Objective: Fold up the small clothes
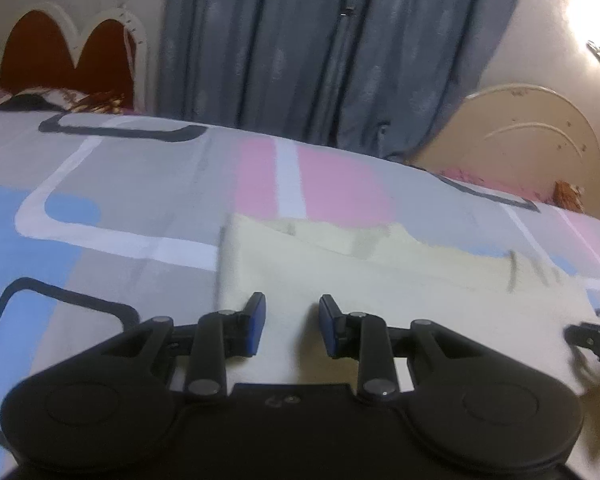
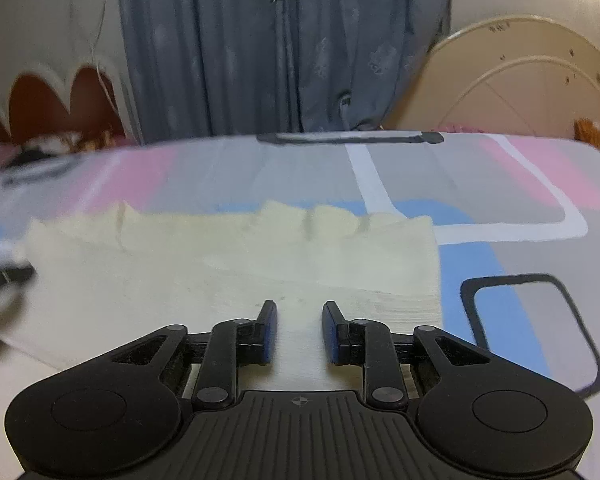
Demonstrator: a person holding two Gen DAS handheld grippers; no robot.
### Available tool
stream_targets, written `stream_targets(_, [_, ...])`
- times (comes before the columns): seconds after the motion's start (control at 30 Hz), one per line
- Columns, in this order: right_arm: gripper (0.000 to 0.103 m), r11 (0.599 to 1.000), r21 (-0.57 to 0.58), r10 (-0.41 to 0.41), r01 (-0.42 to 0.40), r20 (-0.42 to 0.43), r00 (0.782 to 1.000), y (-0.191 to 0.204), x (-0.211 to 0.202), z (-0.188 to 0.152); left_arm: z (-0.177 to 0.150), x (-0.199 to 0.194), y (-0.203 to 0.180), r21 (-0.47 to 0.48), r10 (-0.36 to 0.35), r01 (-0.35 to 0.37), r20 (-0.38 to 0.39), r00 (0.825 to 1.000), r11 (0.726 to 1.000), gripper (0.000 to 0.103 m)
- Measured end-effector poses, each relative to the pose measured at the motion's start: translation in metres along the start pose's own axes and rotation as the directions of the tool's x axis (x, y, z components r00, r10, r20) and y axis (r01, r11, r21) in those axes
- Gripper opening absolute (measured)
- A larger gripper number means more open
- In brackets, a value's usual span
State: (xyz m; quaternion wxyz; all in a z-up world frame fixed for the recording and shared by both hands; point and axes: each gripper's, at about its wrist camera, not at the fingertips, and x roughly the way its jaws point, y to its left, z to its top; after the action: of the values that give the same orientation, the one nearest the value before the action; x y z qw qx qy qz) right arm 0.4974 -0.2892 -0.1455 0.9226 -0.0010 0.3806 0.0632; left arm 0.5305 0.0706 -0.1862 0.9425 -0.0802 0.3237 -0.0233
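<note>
A home bedroom: patterned bedsheet [image 1: 148, 184], scalloped headboard [image 1: 60, 52], grey-blue curtain [image 2: 268, 48] behind.

Cloth [image 2: 228, 280] on bed [image 2: 480, 184], curtain [image 2: 280, 48] behind

No words, brand names or numbers can be read anywhere in either view. The only sign is a small crosshair mark [image 2: 299, 401] moulded into the ribbed body of the right gripper [image 2: 299, 330], behind and midway between its jaws
</note>
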Motion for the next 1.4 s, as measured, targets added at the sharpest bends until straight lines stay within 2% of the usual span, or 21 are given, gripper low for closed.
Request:
stream_targets(0.1, [0.025, 1.000, 0.024, -0.007, 0.007, 0.009, 1.000, -0.011, 0.001, 0.000, 0.005, 0.003, 0.006, -0.039, 0.002, -0.002, -0.001, 1.000, 0.999, 0.028])
stream_targets(0.23, [0.025, 0.998, 0.057, 0.031, -0.033, 0.031, 0.999, -0.010, -0.006, 0.005, 0.012, 0.005, -0.001, -0.011, 0.005, -0.005, 0.010, 1.000, 1.000, 0.029])
stream_targets(0.37, [0.025, 0.999, -0.011, 0.039, -0.038, 0.060, 0.997, 0.007, -0.010, 0.008, 0.014, 0.014, -0.006, -0.001, 0.021, -0.021, 0.003, 1.000, 1.000, 0.032])
stream_targets(0.43, [0.025, 0.999, -0.050, -0.002, 0.003, 0.029, 1.000, 0.010, -0.001, 0.006, 0.012, 0.016, -0.007, 0.014, 0.032, -0.032, -0.001, 0.999, 0.999, 0.033])
stream_targets(0.47, [0.025, 0.999, -0.048, -0.018, 0.018, 0.008, 1.000, 0.006, 0.004, 0.005, 0.011, 0.016, -0.009, 0.035, 0.040, -0.040, 0.000, 0.999, 0.999, 0.034])
stream_targets(0.53, [0.025, 1.000, 0.004, 0.002, -0.002, 0.016, 1.000, -0.008, 0.005, 0.001, 0.010, 0.015, -0.012, 0.067, 0.051, -0.051, -0.004, 0.999, 0.996, 0.034])
stream_targets(0.73, [0.025, 0.999, 0.024, -0.024, 0.024, 0.005, 1.000, -0.016, -0.006, 0.002, 0.014, 0.008, -0.014, 0.048, 0.061, -0.060, -0.029, 0.998, 0.997, 0.032])
stream_targets(0.83, [0.025, 0.999, 0.047, -0.010, 0.009, 0.012, 1.000, -0.016, -0.017, 0.001, 0.011, 0.001, -0.017, 0.053, 0.064, -0.063, -0.030, 0.997, 0.997, 0.034])
stream_targets(1.1, [0.025, 0.998, 0.033, 0.054, -0.055, 0.016, 0.998, 0.004, -0.034, -0.003, 0.005, -0.020, -0.035, 0.061, 0.016, -0.014, -0.038, 0.999, 0.998, 0.036])
stream_targets(1.33, [0.025, 0.994, -0.002, 0.108, -0.108, 0.012, 0.994, 0.031, -0.039, -0.007, -0.013, -0.035, -0.060, 0.092, -0.045, 0.051, -0.059, 0.997, 0.994, 0.036])
stream_targets(1.4, [0.025, 0.995, -0.025, 0.102, -0.102, 0.005, 0.995, 0.035, -0.039, -0.011, -0.021, -0.037, -0.064, 0.113, -0.046, 0.054, -0.069, 0.997, 0.992, 0.040])
